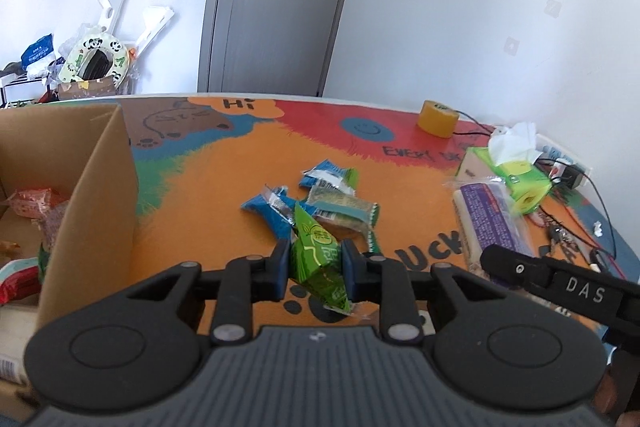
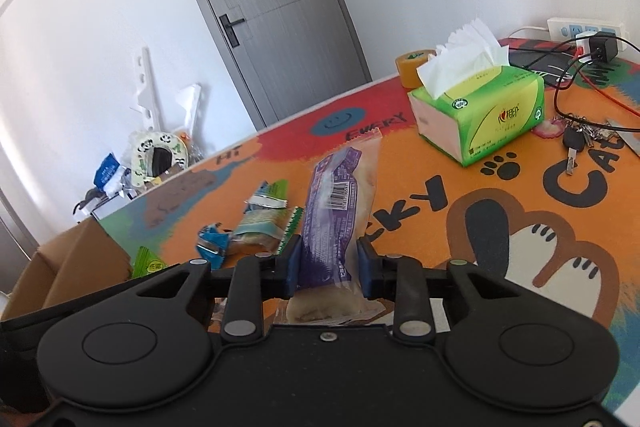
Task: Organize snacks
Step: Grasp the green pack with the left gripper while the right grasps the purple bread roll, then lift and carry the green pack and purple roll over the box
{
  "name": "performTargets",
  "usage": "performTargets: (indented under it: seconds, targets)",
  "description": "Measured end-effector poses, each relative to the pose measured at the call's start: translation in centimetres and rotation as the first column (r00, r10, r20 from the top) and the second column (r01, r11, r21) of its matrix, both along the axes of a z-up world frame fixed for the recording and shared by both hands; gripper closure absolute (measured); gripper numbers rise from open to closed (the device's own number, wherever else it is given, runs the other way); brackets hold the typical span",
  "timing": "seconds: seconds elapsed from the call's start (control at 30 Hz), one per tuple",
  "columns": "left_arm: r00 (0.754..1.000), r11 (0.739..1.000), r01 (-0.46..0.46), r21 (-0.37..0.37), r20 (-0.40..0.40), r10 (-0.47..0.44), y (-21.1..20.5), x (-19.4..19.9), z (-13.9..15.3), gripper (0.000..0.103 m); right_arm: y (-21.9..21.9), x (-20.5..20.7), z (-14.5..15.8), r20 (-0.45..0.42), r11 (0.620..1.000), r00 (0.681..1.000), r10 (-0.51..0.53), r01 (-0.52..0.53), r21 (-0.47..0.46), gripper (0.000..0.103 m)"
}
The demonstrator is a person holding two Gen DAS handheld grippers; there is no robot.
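Item: green snack packet (image 1: pixel 318 259), pinched in my left gripper (image 1: pixel 314 267), clear of the mat. Item: purple-wrapped bread (image 2: pixel 340 211), clamped in my right gripper (image 2: pixel 328 267). Destination: cardboard box (image 1: pixel 92 195), left. I carry both level and release low, inside the walls.

A crinkled green foil snack packet (image 1: pixel 318 259) is hanging tilted above the table. A long clear-and-purple wrapped pastry (image 2: pixel 340 211) is pointing away, and blue and green wrapped snacks (image 1: pixel 320 195) are lying heaped nearby
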State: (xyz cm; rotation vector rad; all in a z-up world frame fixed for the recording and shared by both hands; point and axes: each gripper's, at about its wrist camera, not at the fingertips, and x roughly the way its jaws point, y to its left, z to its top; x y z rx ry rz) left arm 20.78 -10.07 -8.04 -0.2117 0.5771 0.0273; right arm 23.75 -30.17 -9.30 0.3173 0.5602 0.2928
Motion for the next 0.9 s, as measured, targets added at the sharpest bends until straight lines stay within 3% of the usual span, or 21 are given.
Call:
performTargets:
  seconds: [0.37, 0.9]
  targets:
    - [0.997, 1.0, -0.017, -0.003, 0.076, 0.017, 1.0, -2.6, 2.5, 0.078, 1.0, -1.6, 1.5, 0.052, 0.999, 0.998, 0.042, -0.043, 0.027, 0.073]
    - [0.978, 0.99, -0.139, -0.001, 0.159, 0.137, 6.2, -6.5, 5.5, 0.078, 6.1, -3.7, 3.9, 0.114, 0.989, 0.983, 0.146, -0.149, 0.023, 0.073]
